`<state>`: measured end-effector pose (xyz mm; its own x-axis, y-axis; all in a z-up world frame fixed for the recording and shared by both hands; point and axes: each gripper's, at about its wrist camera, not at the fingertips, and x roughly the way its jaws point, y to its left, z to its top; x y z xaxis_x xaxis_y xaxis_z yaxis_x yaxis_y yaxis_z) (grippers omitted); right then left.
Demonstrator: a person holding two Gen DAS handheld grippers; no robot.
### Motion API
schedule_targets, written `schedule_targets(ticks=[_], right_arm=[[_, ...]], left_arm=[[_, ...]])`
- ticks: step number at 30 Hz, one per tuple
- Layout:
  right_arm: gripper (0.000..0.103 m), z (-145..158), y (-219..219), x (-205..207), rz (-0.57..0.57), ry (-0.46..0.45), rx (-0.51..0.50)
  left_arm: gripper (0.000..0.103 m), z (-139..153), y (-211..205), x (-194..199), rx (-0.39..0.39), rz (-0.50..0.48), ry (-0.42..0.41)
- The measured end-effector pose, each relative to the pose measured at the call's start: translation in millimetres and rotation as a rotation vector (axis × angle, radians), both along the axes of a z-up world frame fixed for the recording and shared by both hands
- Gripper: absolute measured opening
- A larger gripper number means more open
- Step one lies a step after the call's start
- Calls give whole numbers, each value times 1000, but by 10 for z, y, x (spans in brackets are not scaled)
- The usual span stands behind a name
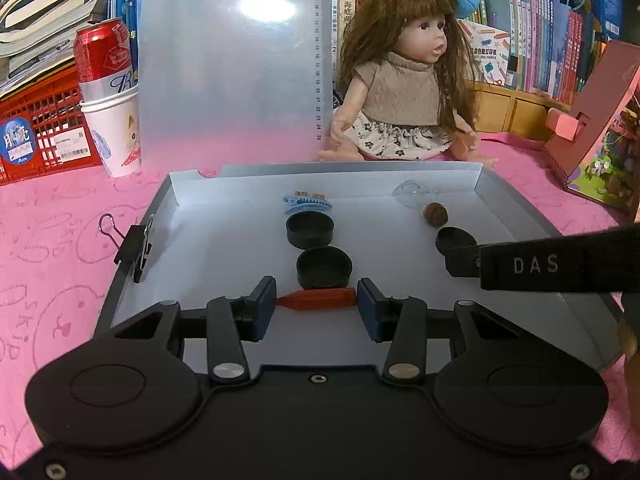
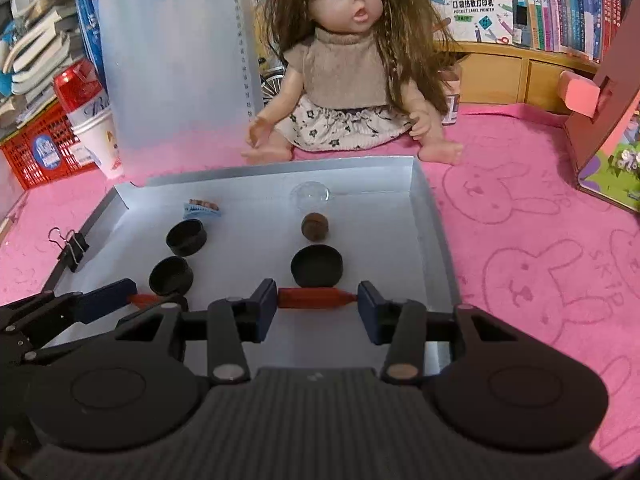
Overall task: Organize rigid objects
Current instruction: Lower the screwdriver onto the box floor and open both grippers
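Observation:
My left gripper (image 1: 316,300) is shut on a short red tapered stick (image 1: 316,298), held crosswise low over the near end of a shallow white box (image 1: 328,168). My right gripper (image 2: 317,299) is shut on a second red stick (image 2: 316,297) over the same box (image 2: 280,170). Left of it, the left gripper's blue pad (image 2: 106,295) shows with its stick's red tip (image 2: 142,299). Inside the box lie three black round caps (image 1: 310,230) (image 1: 324,268) (image 2: 317,266), a blue hair clip (image 1: 307,202), a brown nut (image 2: 315,226) and a clear dome (image 2: 310,196).
A black binder clip (image 1: 134,246) grips the box's left wall. A doll (image 2: 348,80) sits right behind the box, with a translucent sheet (image 1: 232,60) upright beside it. A red can in a paper cup (image 1: 108,92) and a red crate (image 1: 40,128) stand left; a pink carton (image 1: 596,132) stands right.

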<state>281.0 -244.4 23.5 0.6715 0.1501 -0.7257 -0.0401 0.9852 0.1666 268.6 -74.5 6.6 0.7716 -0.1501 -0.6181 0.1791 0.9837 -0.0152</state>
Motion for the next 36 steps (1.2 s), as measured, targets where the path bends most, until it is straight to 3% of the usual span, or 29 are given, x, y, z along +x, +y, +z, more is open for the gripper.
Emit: schedule_targets(ticks=[11, 13, 21, 25, 36], right_arm=[[52, 8, 8, 55, -4, 24, -10], [62, 10, 4, 55, -8, 26, -8], [65, 45, -23, -4, -16, 19, 20], [67, 115, -40, -98, -17, -12, 25], [73, 320, -86, -529, -15, -137, 12]], left_arm=[[44, -4, -13, 29, 15, -1, -2], [44, -3, -15, 25, 17, 3, -3], [57, 12, -1, -24, 12, 14, 10], [64, 50, 24, -133, 7, 6, 3], [67, 269, 129, -573, -28, -27, -48]])
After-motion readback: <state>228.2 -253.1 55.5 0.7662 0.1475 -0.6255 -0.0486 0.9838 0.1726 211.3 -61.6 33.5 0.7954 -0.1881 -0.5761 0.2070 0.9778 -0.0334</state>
